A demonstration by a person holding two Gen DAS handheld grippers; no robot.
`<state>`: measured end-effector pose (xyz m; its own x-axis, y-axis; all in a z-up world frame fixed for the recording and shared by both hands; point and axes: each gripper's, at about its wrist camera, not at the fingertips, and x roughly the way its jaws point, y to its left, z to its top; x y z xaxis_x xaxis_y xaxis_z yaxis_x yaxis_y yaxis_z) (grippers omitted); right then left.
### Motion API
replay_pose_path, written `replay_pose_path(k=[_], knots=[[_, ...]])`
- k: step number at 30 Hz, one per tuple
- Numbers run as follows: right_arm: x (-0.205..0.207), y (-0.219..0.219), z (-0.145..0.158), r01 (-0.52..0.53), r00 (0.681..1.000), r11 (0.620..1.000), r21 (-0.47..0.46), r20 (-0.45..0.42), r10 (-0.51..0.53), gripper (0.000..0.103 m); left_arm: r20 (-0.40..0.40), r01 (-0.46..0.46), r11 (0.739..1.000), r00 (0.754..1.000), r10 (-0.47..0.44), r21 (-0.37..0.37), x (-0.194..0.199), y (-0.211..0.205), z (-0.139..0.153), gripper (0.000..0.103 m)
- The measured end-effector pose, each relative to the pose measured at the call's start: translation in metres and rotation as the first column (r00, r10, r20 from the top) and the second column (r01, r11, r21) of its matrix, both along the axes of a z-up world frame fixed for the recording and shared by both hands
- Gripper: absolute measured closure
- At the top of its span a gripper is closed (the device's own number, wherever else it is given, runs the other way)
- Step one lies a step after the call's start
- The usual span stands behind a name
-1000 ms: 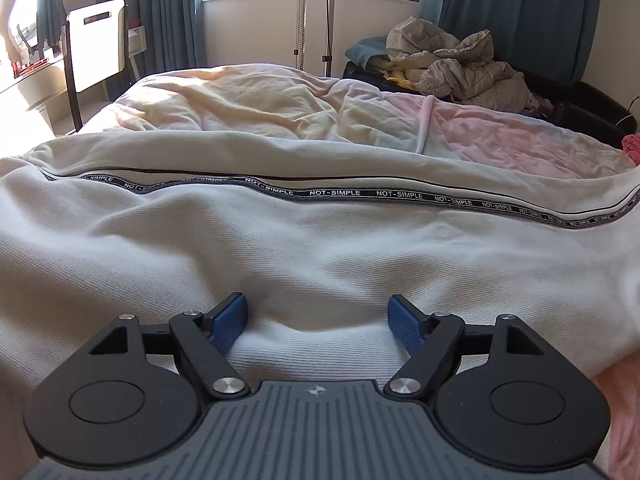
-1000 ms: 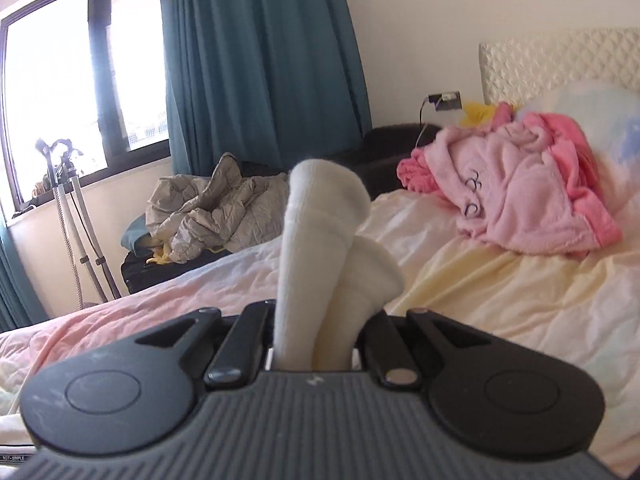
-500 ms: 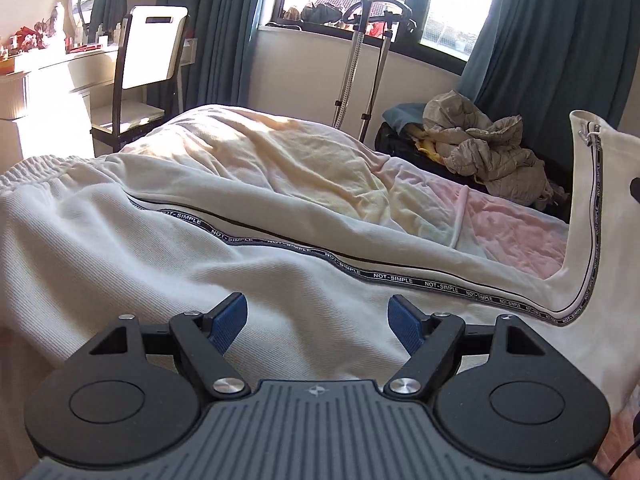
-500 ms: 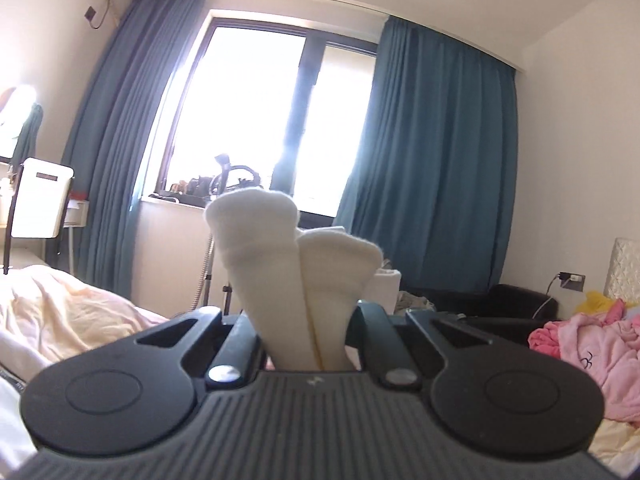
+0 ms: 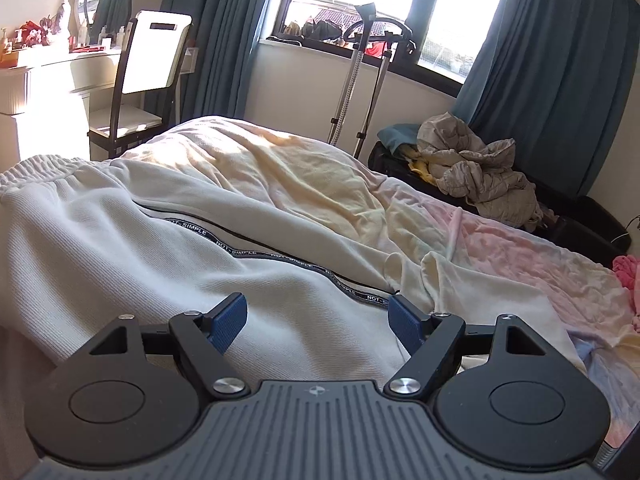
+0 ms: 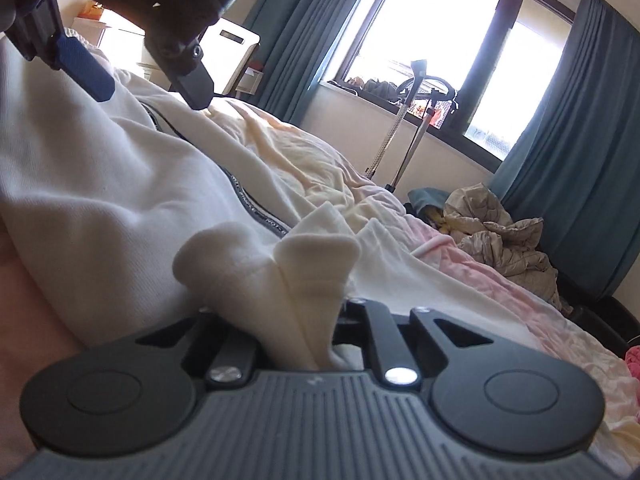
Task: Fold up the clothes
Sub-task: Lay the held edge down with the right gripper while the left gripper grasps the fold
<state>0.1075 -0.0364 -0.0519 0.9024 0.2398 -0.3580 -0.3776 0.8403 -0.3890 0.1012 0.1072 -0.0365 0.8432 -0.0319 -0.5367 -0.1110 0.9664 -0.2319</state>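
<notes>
White sweatpants [image 5: 120, 248] with a black "NOT-SIMPLE" side stripe [image 5: 280, 258] lie on the bed, elastic waistband [image 5: 44, 166] at far left. My left gripper [image 5: 318, 316] is open, its blue pads just above the pants' fabric, holding nothing. It also shows in the right wrist view [image 6: 132, 76] at upper left, above the pants [image 6: 100, 184]. My right gripper [image 6: 296, 320] is shut on a bunched cuff end of the pants [image 6: 312, 280], held low over the bed beside the folded-over leg.
The bed has a rumpled yellow and pink duvet [image 5: 320, 184]. A chair [image 5: 148, 76] and desk stand at far left. A clothes stand [image 5: 360, 76], a grey jacket pile [image 5: 476, 172] on a dark couch and pink clothing [image 5: 628, 268] lie beyond.
My right gripper swung the held pants end from high in the air down and leftward onto the bed. The raised leg seen in the left view now lies folded over. My left gripper turned leftward.
</notes>
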Motion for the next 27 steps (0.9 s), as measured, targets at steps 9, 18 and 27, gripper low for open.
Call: replay_pose_path(k=[9,18,27], knots=[[-0.056,-0.06,0.037,-0.209,0.944,0.96,0.185,-0.219,0.247,0.056,-0.006,0.04,0.997,0.999,-0.04,0.062,-0.004,-0.019,-0.009,0.022],[-0.048,-0.16,0.051,0.166,0.978,0.903,0.396,-0.181,-0.1,0.049,-0.12,0.068,0.979,0.992,-0.046,0.192,0.007,-0.045,-0.044,0.022],[0.017,-0.183,-0.004,0.331,0.901,0.849,0.412,-0.404,-0.156,0.049,-0.008,0.056,0.994,0.998,-0.056,0.095,-0.02,-0.04,-0.03,0.023]])
